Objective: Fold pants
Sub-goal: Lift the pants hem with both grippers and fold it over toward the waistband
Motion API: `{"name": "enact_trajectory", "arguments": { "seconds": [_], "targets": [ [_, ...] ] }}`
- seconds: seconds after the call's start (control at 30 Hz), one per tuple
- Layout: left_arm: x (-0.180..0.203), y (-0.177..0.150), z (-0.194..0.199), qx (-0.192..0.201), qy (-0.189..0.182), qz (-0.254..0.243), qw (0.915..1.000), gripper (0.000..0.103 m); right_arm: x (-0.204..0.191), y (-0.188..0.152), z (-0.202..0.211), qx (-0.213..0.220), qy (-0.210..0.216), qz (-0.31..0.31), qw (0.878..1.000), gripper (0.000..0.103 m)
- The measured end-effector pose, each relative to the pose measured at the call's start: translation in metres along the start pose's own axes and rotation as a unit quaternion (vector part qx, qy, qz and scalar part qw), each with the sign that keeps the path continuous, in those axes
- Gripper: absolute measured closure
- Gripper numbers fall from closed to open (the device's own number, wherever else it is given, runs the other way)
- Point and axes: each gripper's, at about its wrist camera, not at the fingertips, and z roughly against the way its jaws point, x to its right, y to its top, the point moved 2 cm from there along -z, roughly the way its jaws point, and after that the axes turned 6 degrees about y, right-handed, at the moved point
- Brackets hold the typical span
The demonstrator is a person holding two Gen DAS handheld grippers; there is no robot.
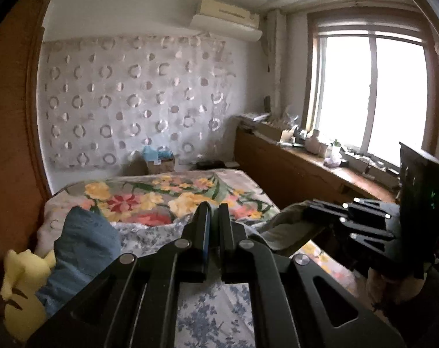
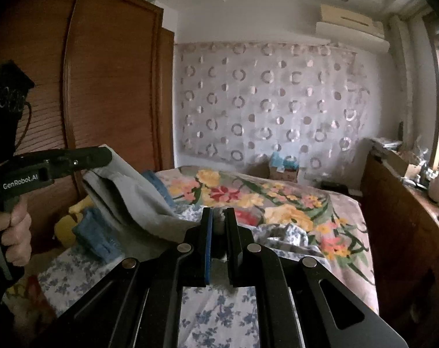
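Two grippers hold grey pants (image 2: 132,191) stretched in the air above a flowered bed (image 2: 291,203). The left gripper (image 2: 103,156), level, in a fist (image 2: 7,232), clamps one edge. The right gripper (image 1: 309,213) clamps the other.

A bed (image 1: 248,194) with a floral blanket (image 1: 161,197); nearer than the blanket lie a blue-flowered sheet (image 1: 213,313), blue cloth (image 1: 83,249) and yellow plush toy (image 1: 19,290).
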Motion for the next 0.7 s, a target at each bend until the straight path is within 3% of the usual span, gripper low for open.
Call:
{"name": "enact_trajectory", "arguments": {
  "seconds": [0.17, 0.37, 0.5, 0.7],
  "targets": [
    [-0.010, -0.051, -0.010, -0.056, 0.006, -0.002, 0.9984, 0.098, -0.015, -0.036, -0.020, -0.044, 0.015, 0.010, 0.999, 0.096],
    [-0.014, -0.139, -0.012, -0.132, -0.010, -0.010, 0.9911, 0.097, -0.047, -0.100, -0.032, -0.099, 0.062, 0.006, 0.993, 0.095],
    [-0.016, -0.169, -0.004, -0.147, -0.019, 0.001, 0.9889, 0.097, -0.057, -0.123, -0.033, -0.114, 0.080, -0.017, 0.990, 0.095],
    [-0.009, -0.184, 0.011, -0.145, -0.028, -0.001, 0.9890, 0.097, -0.044, -0.140, -0.019, -0.111, 0.081, -0.059, 0.989, 0.095]
  ]
}}
